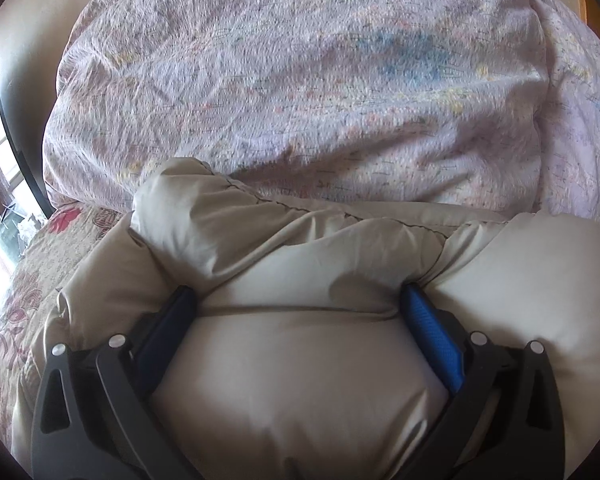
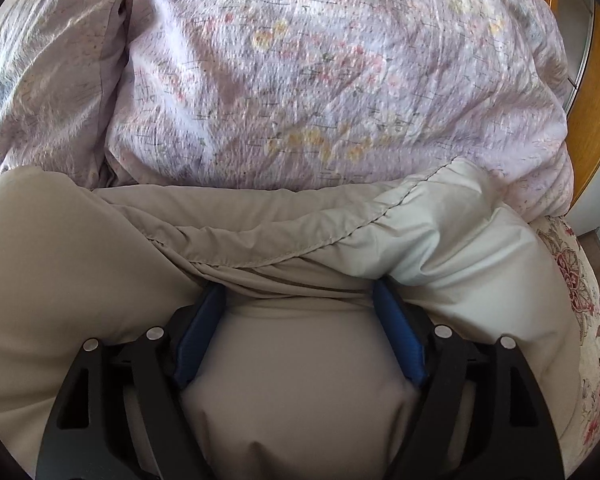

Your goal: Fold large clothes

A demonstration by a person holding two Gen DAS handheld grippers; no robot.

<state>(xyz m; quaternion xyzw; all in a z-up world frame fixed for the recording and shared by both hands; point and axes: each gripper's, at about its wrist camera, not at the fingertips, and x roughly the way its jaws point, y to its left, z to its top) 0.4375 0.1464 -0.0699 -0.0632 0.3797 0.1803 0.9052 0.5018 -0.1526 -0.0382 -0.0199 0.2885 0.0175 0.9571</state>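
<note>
While beige garment (image 1: pixel 300 380) bulges, left hand-held gripper (image 1: pixel 300 300), right hand-held gripper (image 2: pixel 300 292) both clamp it.

Big crumpled pastel floral duvet (image 1: pixel 300 80) fills the upper frame, flowery bedspread (image 1: pixel 24 280) lower left, wooden furniture (image 2: pixel 596 112) far right.

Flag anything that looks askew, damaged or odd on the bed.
Nothing looks damaged or spilled. The puffy beige padded garment is bunched and creased rather than flat, with its stitched hem wavy. Both the left gripper and right gripper have their fingers pressed into it. The lilac floral quilt behind is heaped.
</note>
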